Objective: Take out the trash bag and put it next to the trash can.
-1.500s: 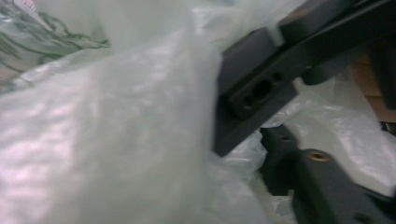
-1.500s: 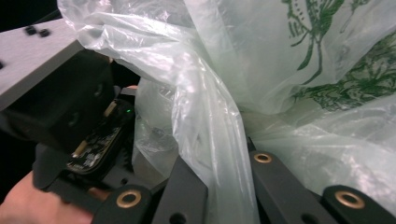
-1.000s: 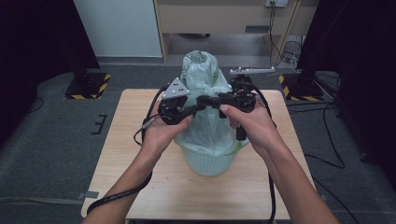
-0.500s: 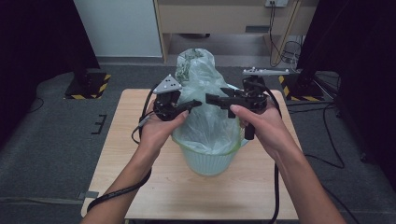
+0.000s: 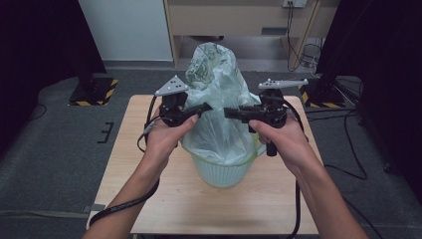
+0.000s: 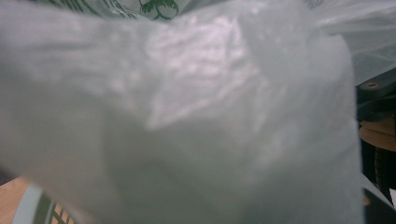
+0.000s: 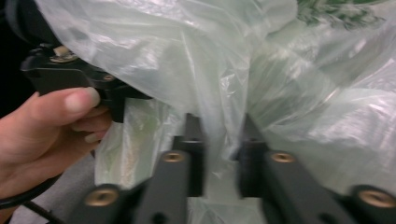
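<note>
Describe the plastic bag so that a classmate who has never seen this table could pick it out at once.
On the wooden table stands a pale green basket. The plastic bag lines it and rises tall above its rim: thin, see-through, pale green, with dark green print near the top.

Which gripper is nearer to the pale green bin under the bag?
Left, narrowly. The left gripper pinches the plastic bag above the bin's left rim; the right gripper, jaws just closing on bag film, sits mid-bag.

- The tall plastic bag (image 5: 216, 107) stands between both grippers and blocks the middle.
- The table (image 5: 149, 199) front and left edge are free.
</note>
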The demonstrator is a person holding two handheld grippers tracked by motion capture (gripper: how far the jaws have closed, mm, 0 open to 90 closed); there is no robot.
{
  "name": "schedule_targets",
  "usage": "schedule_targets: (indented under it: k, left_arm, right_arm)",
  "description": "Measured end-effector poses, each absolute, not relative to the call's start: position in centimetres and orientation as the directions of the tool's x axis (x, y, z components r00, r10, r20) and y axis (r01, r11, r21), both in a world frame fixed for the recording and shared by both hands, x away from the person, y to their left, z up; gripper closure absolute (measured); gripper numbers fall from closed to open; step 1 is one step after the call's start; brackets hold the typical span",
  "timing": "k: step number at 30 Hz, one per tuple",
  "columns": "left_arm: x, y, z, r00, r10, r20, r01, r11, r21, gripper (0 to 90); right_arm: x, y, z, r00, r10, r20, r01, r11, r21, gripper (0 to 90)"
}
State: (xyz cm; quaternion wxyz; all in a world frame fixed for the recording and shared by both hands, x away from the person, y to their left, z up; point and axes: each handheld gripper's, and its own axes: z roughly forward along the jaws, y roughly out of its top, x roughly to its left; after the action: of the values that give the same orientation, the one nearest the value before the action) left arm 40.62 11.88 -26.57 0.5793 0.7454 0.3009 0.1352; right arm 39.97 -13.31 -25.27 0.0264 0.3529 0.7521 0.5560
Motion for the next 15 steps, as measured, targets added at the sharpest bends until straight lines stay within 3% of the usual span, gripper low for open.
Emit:
schedule_targets:
  k: [3,8,15]
  left_arm:
    - [40.6,11.8,-26.7,0.785,0.600,-0.154,0.297,-0.146,0.944,87.5]
    - [40.6,11.9,-27.1,0.798,0.581,-0.161,0.291,-0.138,0.947,84.4]
    - [40.6,12.2,-27.6,0.815,0.538,-0.214,0.300,-0.076,0.951,59.6]
  right_arm:
    - [40.1,-13.3,-25.0,-0.752,0.552,0.360,0.504,0.128,0.854,89.4]
    - [40.4,-13.1,-24.1,-0.744,0.552,0.376,0.508,0.102,0.855,90.0]
    - [40.9,-12.4,-23.1,-0.733,0.564,0.379,0.509,0.086,0.857,90.0]
